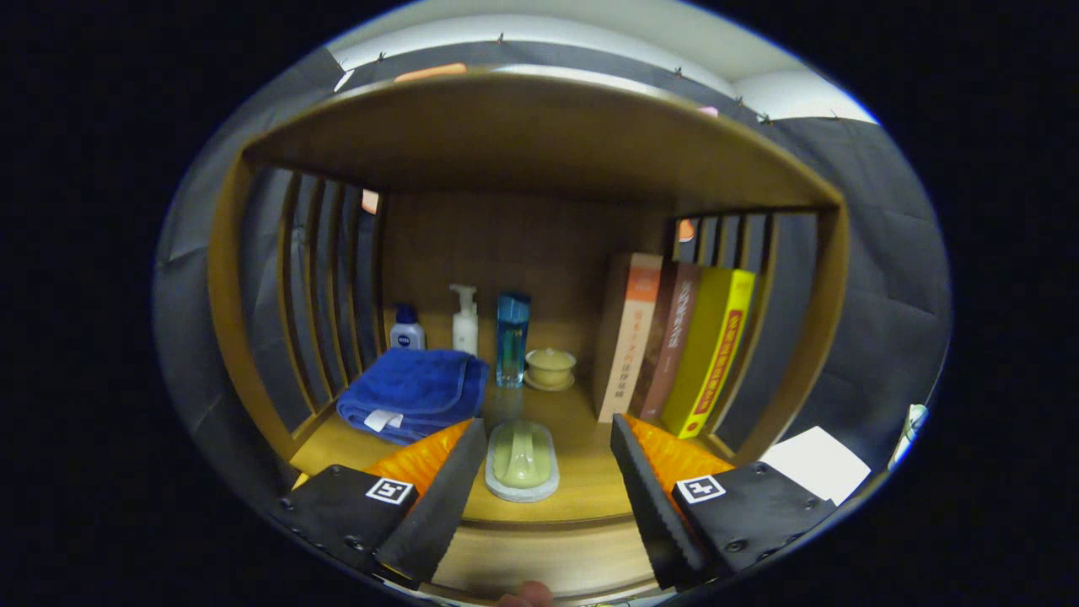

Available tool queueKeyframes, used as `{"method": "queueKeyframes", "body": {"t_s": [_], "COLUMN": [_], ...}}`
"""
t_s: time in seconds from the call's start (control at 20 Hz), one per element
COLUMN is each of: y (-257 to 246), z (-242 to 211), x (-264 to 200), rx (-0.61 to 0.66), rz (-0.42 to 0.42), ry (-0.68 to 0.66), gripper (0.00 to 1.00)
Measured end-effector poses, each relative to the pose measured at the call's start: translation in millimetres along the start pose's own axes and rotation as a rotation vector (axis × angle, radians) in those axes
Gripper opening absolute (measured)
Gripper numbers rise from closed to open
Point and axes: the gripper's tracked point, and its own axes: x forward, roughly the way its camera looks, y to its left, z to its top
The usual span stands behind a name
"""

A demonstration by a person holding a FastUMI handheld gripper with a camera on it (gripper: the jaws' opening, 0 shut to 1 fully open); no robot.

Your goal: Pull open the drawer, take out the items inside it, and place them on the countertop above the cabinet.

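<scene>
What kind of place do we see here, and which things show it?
Probably a mock household corner: a wooden shelf unit holding toiletry bottles, a folded blue towel, a soap dish and upright books. The open gripper points at the soap dish, touching nothing.

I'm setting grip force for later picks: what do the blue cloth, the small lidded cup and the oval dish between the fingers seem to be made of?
Blue cloth: soft terry or microfibre, matte, folded with a stitched hem and a white tag.
Lidded cup: probably glazed ceramic, pale cream with a slight sheen, on a saucer.
Oval dish: looks like moulded plastic, smooth and pale green on a lighter base; it could be a soap dish.
The gripper is open, fingers either side of the dish, not touching it.
</scene>
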Motion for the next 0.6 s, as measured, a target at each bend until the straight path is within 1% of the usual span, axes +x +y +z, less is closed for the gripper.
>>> {"method": "queueKeyframes", "body": {"t_s": [0.15, 0.3, 0.5, 0.6], "y": [-12, -19, -21, -23], "z": [23, 34, 29, 16], "x": [-38, -79, -122, -136], "rx": [0.015, 0.030, 0.044, 0.048], "rz": [-0.041, -0.054, -0.070, -0.074], "ry": [-0.095, -0.169, -0.216, -0.216], "gripper": [0.98, 0.97, 0.97, 0.97]}}
